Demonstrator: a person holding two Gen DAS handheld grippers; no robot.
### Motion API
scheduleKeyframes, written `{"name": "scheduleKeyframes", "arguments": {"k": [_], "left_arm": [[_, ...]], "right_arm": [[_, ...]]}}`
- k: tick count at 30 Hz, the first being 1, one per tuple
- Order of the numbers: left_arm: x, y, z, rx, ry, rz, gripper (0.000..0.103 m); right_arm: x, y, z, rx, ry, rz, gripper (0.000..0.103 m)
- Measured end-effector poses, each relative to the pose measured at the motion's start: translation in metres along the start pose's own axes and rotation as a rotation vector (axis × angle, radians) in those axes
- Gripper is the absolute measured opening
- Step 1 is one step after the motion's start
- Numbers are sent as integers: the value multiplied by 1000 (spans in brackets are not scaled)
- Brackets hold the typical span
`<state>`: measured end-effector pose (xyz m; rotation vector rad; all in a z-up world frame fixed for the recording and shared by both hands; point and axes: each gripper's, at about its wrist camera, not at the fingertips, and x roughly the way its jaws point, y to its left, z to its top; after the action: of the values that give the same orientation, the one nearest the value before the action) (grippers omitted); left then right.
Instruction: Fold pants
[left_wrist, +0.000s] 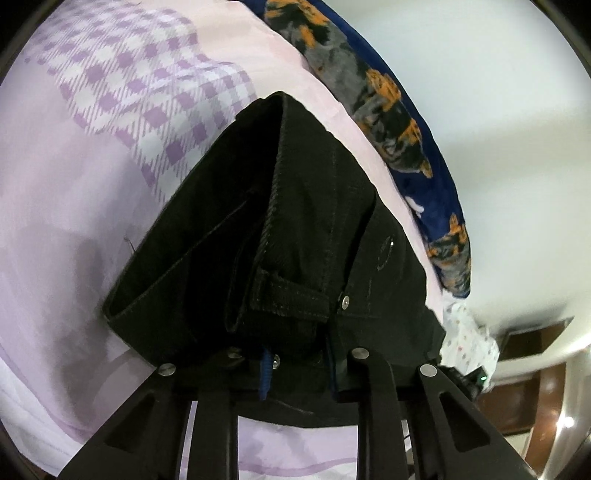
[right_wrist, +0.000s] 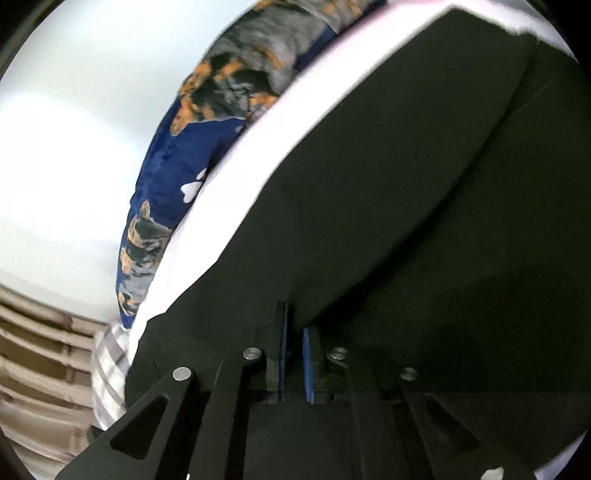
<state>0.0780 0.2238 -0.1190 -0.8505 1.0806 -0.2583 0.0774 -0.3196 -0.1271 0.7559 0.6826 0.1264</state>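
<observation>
Two wrist views over a bed (left_wrist: 55, 221) in lilac sheet with a checked patch, against a white wall (left_wrist: 498, 110). Dark blue pillow (left_wrist: 424, 192) with orange-and-grey print along the far edge. Black pants (left_wrist: 295, 229) folded on the sheet, waistband nearest. Left tool (left_wrist: 299, 365) clenched on the waistband; right tool (right_wrist: 294, 354) pinched on black cloth. Wooden slats (right_wrist: 37, 350) seen only from the right; rivet and belt loop only from the left.

The pants (left_wrist: 295, 229) are black, with a silver stud and fine stitching. They lie bunched and folded on the bed (left_wrist: 55, 221), the waistband at 6 o'clock, cloth running toward 12 o'clock.
</observation>
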Motion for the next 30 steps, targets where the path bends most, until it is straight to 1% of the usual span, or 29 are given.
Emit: {"name": "scheduleKeyframes", "arguments": {"k": [4,8,10,13,15,17,20,23,24,26,28,30], "left_arm": [[-3,-5,5,100,40,40,22],[-5,-9,10,203,83,93,21],[-7,-12,13,255,94,124,21],[-10,-19,15,358,108,182,21],[-11,-20,13,419,127,223,21],[-10,-19,9,455,148,250,21],[-8,-18,4,476,150,261,21],[-5,-14,4,461,142,270,21],[-5,-14,4,460,135,271,23],[-6,-14,3,449,120,270,25],[-7,-15,2,419,113,263,29],[-12,-14,2,386,119,258,33]], "right_arm": [[-30,12,-11,-35,-20,3,6],[-49,16,-31,-64,-3,-17,5],[-53,15,-42,-65,17,-24,5],[-52,10,-61,-51,63,-41,5],[-47,1,-72,-35,101,-64,5],[-42,-10,-80,3,125,-73,5],[-38,-17,-84,26,137,-76,5],[-36,-18,-83,23,144,-72,5],[-35,-19,-82,23,145,-64,6],[-35,-20,-82,38,142,-44,10],[-36,-25,-80,64,133,-18,12],[-39,-29,-77,78,111,-1,19]]}}
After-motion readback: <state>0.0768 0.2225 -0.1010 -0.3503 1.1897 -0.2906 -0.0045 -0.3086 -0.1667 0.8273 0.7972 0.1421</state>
